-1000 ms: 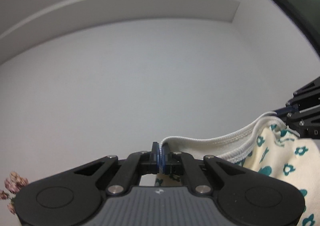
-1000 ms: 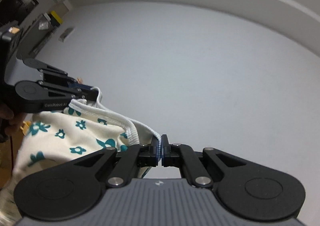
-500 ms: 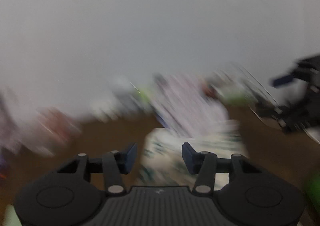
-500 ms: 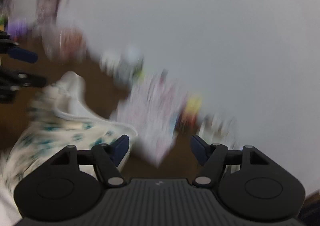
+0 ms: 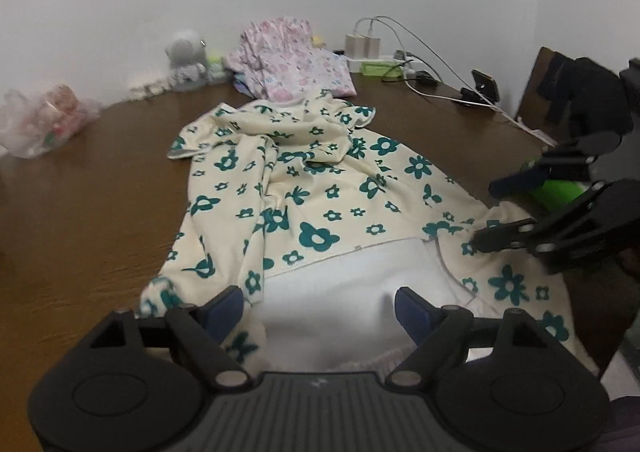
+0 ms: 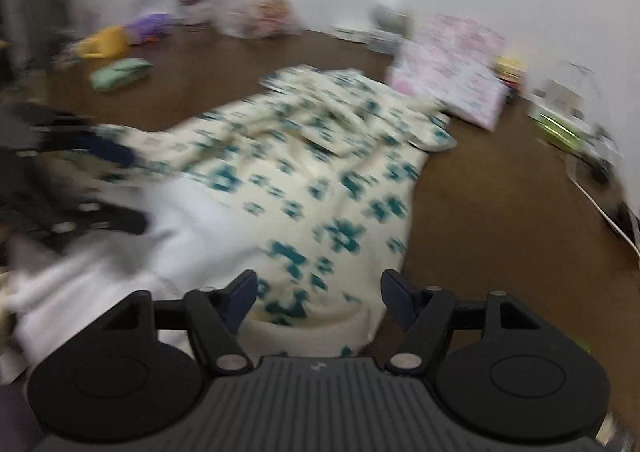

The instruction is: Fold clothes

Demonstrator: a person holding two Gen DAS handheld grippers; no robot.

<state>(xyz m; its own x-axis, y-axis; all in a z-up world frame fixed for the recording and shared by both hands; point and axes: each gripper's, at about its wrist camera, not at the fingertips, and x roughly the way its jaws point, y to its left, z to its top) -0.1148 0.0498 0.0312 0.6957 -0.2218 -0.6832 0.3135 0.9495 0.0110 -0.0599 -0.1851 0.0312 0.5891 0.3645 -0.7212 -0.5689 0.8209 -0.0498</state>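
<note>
A cream garment with teal flowers (image 5: 304,180) lies crumpled on the brown table (image 5: 80,212), its white inside showing at the near end. The same garment (image 6: 320,172) appears blurred in the right wrist view. My left gripper (image 5: 319,306) hovers open over the white near edge, holding nothing. My right gripper (image 6: 319,294) is open above the garment's near right corner, also with nothing in it. In the left wrist view the right gripper (image 5: 490,214) shows at the right, jaws apart, just above the cloth.
A folded pink floral garment (image 5: 288,60) lies at the back by the wall, with a grey plush toy (image 5: 186,60), a plastic bag (image 5: 44,120), chargers and cables (image 5: 372,44). A green folded cloth (image 6: 120,72) and yellow and purple items (image 6: 120,38) lie at the left.
Both grippers held the garment's hem up against the wall a second ago. They have since opened and let go, and the garment now lies on the table below them.
</note>
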